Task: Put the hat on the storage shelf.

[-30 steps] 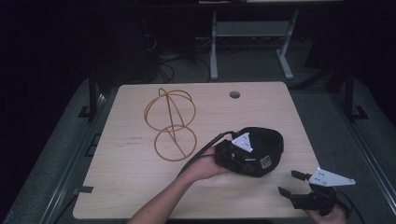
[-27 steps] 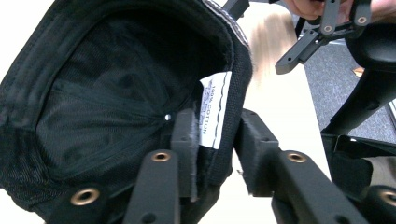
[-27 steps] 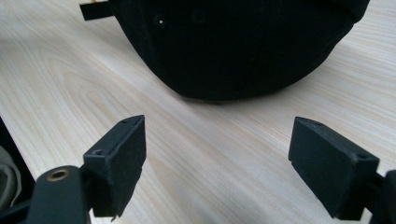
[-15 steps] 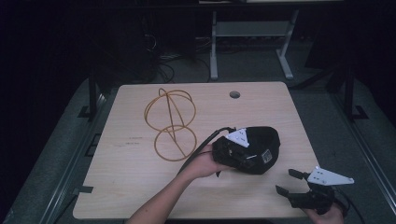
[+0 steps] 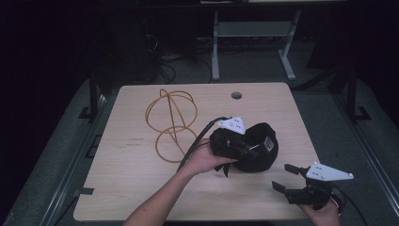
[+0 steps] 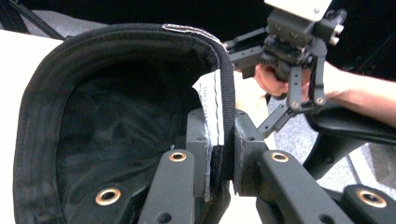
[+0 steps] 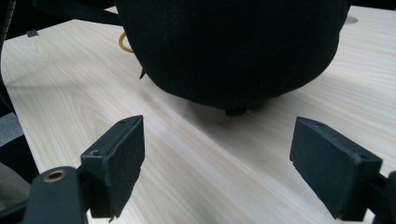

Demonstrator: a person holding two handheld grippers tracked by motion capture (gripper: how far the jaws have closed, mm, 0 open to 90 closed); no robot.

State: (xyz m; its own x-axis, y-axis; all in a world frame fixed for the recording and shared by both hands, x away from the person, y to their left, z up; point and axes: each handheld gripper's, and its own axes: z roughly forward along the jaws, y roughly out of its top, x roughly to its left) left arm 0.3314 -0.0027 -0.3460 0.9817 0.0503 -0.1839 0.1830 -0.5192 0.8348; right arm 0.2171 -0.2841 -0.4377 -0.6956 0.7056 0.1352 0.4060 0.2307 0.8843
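Observation:
A black cap [image 5: 262, 149] sits right of the table's middle, its open side tipped toward my left gripper [image 5: 250, 149]. In the left gripper view that gripper [image 6: 226, 154] is shut on the cap's [image 6: 107, 107] rim, the pads pinching the band beside a white label. The cap's dark crown [image 7: 233, 46] hangs just above the wood in the right gripper view. My right gripper [image 5: 282, 177] stands open near the front right edge, a short way from the cap, with bare table between its pads [image 7: 121, 158].
Yellow cable loops [image 5: 171, 122] lie on the light wooden table [image 5: 141, 188] at the left of the cap. A round hole [image 5: 236, 95] sits near the table's far edge. Dark floor and a desk frame lie beyond.
The left gripper has closed on the cap's rim and risen a little, tipping the cap up off the table. The right gripper has stayed where it was.

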